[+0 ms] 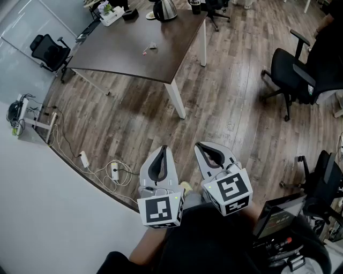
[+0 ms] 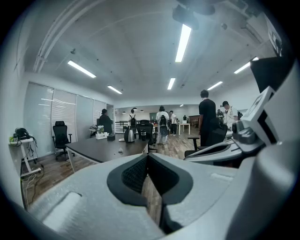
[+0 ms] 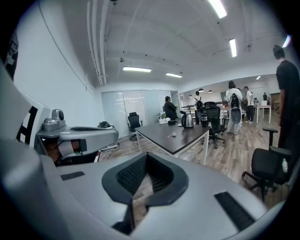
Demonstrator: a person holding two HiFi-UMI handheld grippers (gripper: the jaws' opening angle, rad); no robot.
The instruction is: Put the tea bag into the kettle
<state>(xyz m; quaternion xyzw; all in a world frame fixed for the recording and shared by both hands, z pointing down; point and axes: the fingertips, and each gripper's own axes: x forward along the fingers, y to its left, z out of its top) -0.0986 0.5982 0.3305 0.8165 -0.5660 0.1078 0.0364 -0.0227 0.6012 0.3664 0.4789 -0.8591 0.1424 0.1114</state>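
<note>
The task has not begun; this is the approach. The left gripper [image 1: 162,152] and right gripper [image 1: 200,145] are held low over the floor, both jaws pressed together on nothing. The tea bag [image 1: 150,48] lies mid-counter [image 1: 123,61], well apart from them, and the kettle [image 1: 164,9] stands at the far edge. Next, I judge, comes walking up and opening one pair of jaws over the bag.

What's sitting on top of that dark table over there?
A metal kettle stands at the far end, beside a white box with something green in it and a small black item. A tea bag lies alone nearer the middle. The kettle's inside cannot be seen.
</note>
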